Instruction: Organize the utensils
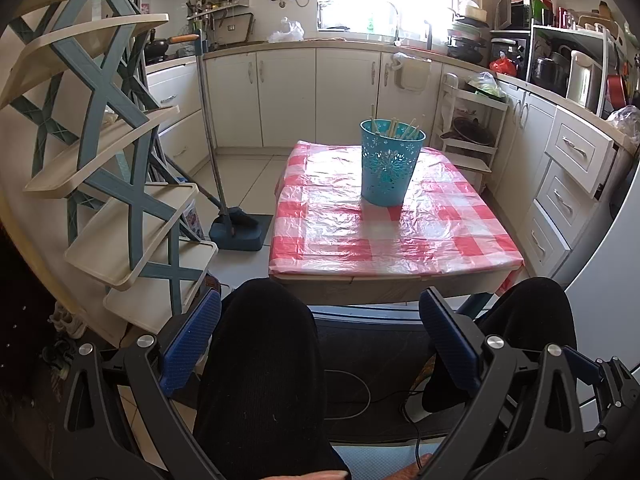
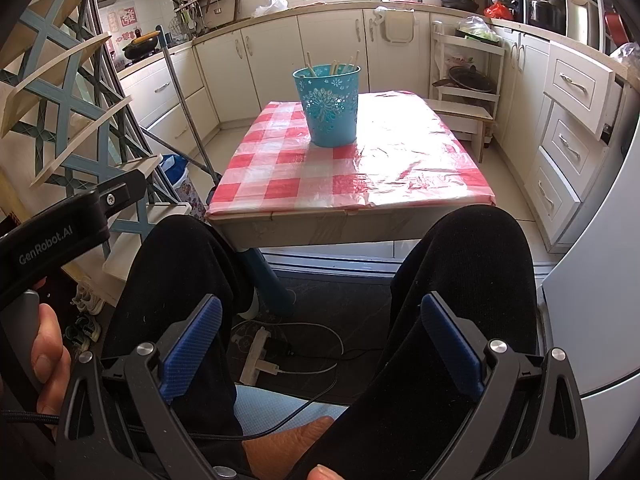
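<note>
Both held low over black-clad knees (image 2: 180,264), short of the worktop (image 2: 400,184). Left tool (image 1: 320,344) spread wide, empty; right tool (image 2: 322,340) likewise apart, nothing between the blue pads (image 2: 192,352). Upright on the checked cloth, toward the far side: turquoise bucket (image 1: 390,164) with pale utensils (image 1: 394,126) (chopstick-like) standing inside.

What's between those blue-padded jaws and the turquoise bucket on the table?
In both views, the person's black-clad knees, then bare checked tablecloth up to the turquoise bucket of chopsticks. Nothing else lies on the cloth.
</note>
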The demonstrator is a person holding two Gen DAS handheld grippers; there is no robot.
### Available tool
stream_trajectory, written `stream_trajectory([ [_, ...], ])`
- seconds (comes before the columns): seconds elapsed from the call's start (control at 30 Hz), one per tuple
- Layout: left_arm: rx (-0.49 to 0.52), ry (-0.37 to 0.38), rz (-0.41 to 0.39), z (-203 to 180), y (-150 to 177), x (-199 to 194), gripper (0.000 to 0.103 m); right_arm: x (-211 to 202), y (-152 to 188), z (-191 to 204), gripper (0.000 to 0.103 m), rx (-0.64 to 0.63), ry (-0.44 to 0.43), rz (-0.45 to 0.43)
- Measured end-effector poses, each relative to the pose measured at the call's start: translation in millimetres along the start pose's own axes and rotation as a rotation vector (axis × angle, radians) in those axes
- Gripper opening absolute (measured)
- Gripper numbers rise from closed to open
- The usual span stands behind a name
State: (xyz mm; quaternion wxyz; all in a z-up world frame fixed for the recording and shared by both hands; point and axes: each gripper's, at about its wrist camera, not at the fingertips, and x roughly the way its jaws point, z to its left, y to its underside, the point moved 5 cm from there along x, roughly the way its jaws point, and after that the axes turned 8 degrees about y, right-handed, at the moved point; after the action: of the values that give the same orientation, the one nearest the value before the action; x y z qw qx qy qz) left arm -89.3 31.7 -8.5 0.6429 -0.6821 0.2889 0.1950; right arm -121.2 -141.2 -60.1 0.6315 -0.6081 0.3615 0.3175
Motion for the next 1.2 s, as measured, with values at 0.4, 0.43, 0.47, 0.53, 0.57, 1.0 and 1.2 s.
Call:
stream_trajectory([
  [0.4,0.004,-0.001,0.001,0.7,3.2,0.1,0.095,-0.4,0.1,0.6,0.096,0.0,0.0,0.0],
  [0.43,0.003,-0.001,0.001,0.3,2.8,0.2,0.095,-0.6,-0.4,0.4,0.096,0.0,0.001,0.0],
  [0.47,0.003,-0.001,0.001,-0.2,2.5,0.1,0.095,-0.6,-0.3,0.6,0.096,0.0,0.0,0.0],
  [0.53,0.004,0.0,0.001,0.4,3.9,-0.1,0.095,-0.6,-0.4,0.6,0.096,0.001,0.001,0.0],
  [0.57,0.005,0.0,0.001,-0.3,3.2,0.4,0.095,-0.6,-0.4,0.7,0.096,0.001,0.001,0.0],
  [1.0,0.007,0.0,0.002,-1.7,4.0,0.1,0.095,-0.8,-0.5,1.3,0.096,-0.001,0.001,0.0],
  [1.2,0.008,0.001,0.002,-1.4,5.2,-0.8,0.095,-0.9,-0.5,1.6,0.096,-0.001,0.001,0.0],
])
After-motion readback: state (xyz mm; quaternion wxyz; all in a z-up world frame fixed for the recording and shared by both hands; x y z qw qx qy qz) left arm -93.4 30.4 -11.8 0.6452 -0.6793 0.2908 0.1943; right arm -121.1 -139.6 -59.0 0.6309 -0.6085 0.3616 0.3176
